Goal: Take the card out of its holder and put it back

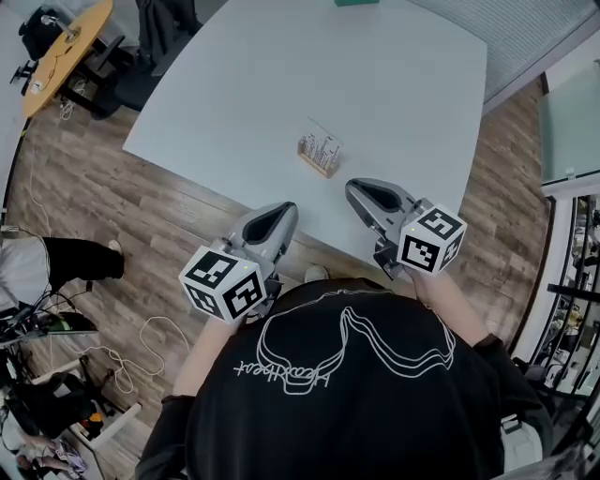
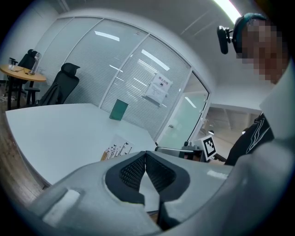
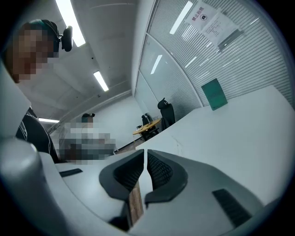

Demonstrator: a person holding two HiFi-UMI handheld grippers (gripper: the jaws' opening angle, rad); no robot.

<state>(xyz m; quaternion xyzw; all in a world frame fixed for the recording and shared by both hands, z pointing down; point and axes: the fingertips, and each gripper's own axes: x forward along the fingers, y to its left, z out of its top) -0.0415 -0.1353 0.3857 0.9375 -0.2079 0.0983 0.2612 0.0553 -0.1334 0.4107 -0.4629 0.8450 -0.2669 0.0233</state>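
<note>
A small wooden card holder (image 1: 317,162) stands on the white table (image 1: 234,84) near its front edge, with a clear-sleeved printed card (image 1: 323,143) upright in it. My left gripper (image 1: 286,209) hovers at the table's near edge, below and left of the holder, apart from it, its jaws shut and empty. My right gripper (image 1: 355,188) is just right of the holder, not touching it. The left gripper view shows the left gripper (image 2: 145,153) with tips together and the card holder (image 2: 115,150) just beyond. In the right gripper view the right gripper (image 3: 145,152) has only a thin slit between its jaws, nothing in it.
A green object (image 1: 356,2) lies at the table's far edge. A round wooden table (image 1: 66,52) and an office chair (image 1: 164,28) stand beyond the far left corner. Cables (image 1: 122,361) lie on the wood floor at left. Glass partitions surround the room.
</note>
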